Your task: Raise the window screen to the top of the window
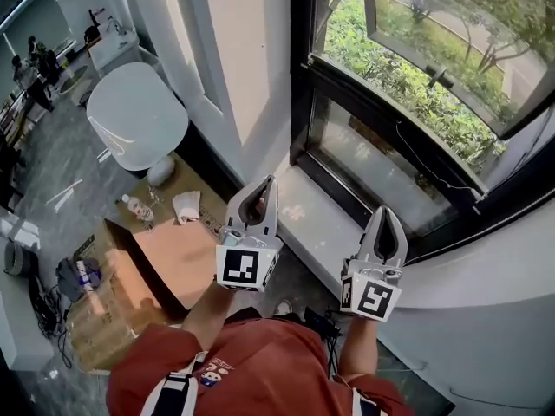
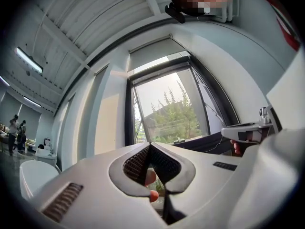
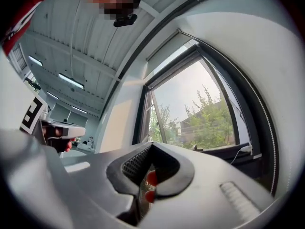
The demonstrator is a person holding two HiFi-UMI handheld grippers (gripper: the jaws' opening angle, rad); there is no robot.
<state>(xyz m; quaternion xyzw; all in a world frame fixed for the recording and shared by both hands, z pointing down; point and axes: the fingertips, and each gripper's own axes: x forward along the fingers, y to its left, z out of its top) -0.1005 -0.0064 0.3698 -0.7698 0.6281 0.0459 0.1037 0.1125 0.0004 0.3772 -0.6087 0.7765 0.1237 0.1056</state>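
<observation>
1. Looking down from my head, I see my left claw (image 1: 264, 193) and my right claw (image 1: 382, 224) side by side over the white sill (image 1: 303, 219), near the window (image 1: 408, 85) but not touching it. Each is pinched together with nothing in it. I cannot pick out the screen for certain here. The lower pane (image 1: 381, 167) looks hazy, which may be its mesh.
2. In the left claw view, my jaws meet tip to tip, empty, and point at the window. A grey panel (image 2: 157, 51) crosses the top of the frame. I cannot tell whether it belongs to the screen.
3. In the right claw view, the jaws are likewise closed and empty. A cord (image 3: 243, 150) runs along the lower frame.
4. Risks, as I judge them:
   - With the jaws closed, I would only bump the screen's edge unless I open them first.
   - A careless reach could snag that cord.
   - Lifting with one claw ahead of the other could skew the screen and jam it.
</observation>
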